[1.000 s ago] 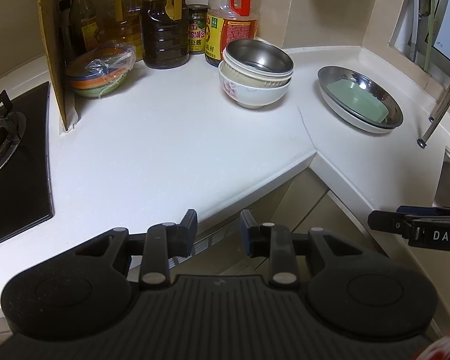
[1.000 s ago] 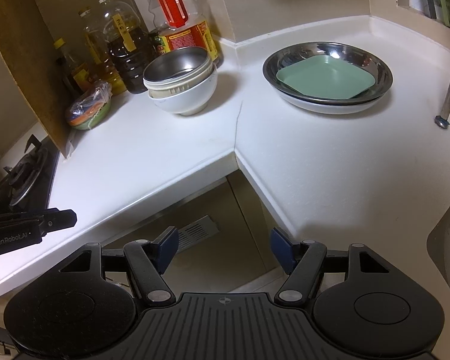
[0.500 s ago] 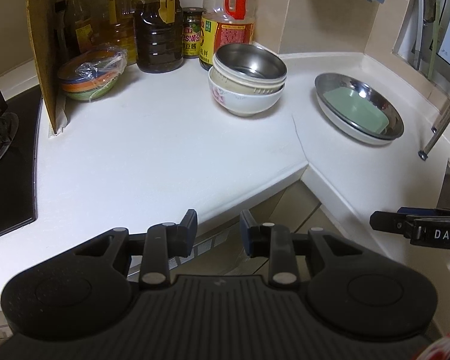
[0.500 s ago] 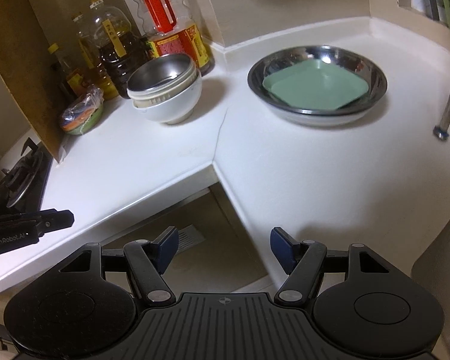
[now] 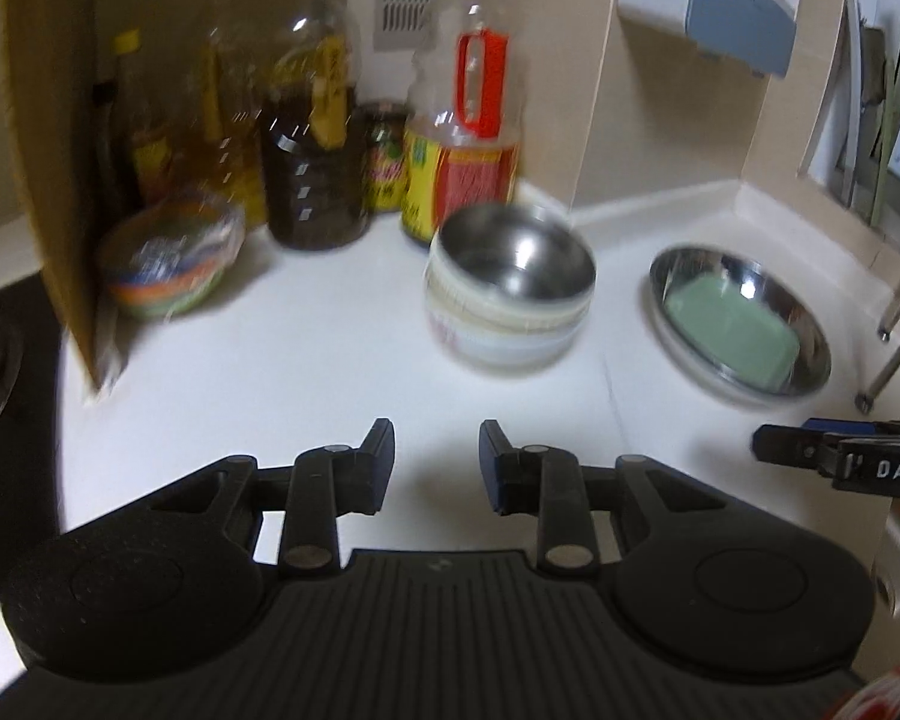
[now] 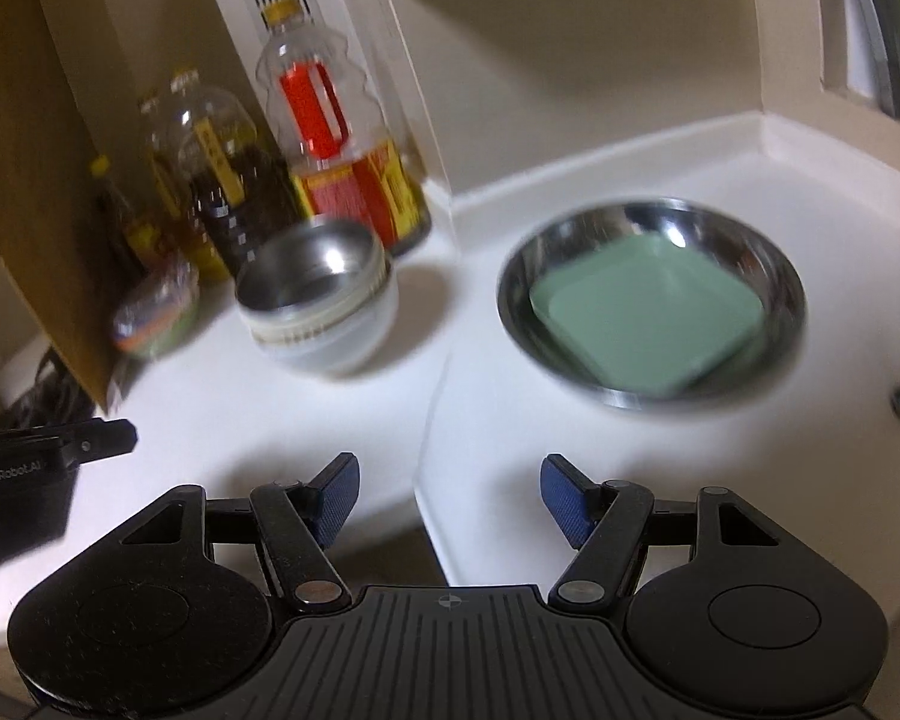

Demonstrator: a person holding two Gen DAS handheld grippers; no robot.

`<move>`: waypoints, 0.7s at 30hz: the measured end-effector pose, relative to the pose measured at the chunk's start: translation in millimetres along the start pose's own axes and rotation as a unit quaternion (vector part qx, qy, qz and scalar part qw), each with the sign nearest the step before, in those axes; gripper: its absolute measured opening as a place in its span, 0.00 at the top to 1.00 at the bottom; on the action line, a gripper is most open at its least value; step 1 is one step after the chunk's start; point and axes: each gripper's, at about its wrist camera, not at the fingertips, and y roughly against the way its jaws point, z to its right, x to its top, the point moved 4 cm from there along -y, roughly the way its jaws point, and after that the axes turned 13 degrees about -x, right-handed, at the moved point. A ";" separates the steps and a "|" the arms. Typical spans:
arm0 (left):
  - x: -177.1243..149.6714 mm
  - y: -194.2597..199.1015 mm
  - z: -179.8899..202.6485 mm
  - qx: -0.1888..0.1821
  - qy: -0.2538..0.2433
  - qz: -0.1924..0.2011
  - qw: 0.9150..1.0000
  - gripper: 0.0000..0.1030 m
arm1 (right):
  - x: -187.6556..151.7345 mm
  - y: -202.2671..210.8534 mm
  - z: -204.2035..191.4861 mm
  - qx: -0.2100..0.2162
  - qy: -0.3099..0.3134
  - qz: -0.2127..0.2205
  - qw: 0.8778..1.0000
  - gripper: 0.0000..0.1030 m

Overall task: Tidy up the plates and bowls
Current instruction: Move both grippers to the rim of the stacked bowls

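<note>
While both grippers hover empty over the white counter (image 5: 306, 372), the left gripper (image 5: 437, 461) stands narrowly parted and the right gripper (image 6: 450, 495) wide. The steel bowl (image 5: 519, 261) tops nested ceramic bowls (image 5: 498, 330) beside a steel plate (image 6: 654, 300) holding a green dish (image 6: 645, 324). Light, slick steel suits a rim pinch; the ceramic is likely heavier and breakable.

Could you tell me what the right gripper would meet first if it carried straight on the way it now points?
Probably the bare white countertop just ahead of the right gripper, near the corner seam. Nothing lies between its open jaws. The steel plate sits farther on, to the right, though depth is hard to judge.
</note>
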 end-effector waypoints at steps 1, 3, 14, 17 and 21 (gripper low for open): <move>8.0 -4.6 0.0 -0.002 -0.004 0.003 1.000 0.74 | 6.8 -3.1 -2.0 0.003 -0.003 0.008 1.000 0.34; 23.6 -15.5 -1.7 -0.008 -0.015 0.011 1.000 0.74 | 21.5 -10.8 -6.3 0.009 -0.011 0.019 1.000 0.34; 78.5 -81.1 -27.7 -0.051 -0.033 0.002 0.998 0.74 | 80.1 -68.5 -37.4 0.024 -0.030 0.050 0.998 0.40; 85.8 -95.7 -33.1 -0.060 -0.037 -0.004 0.998 0.74 | 87.2 -83.8 -44.4 0.030 -0.028 0.049 0.998 0.47; 90.1 -110.8 -40.3 -0.068 -0.040 -0.017 0.997 0.74 | 91.6 -101.8 -52.1 0.032 -0.021 0.045 0.998 0.57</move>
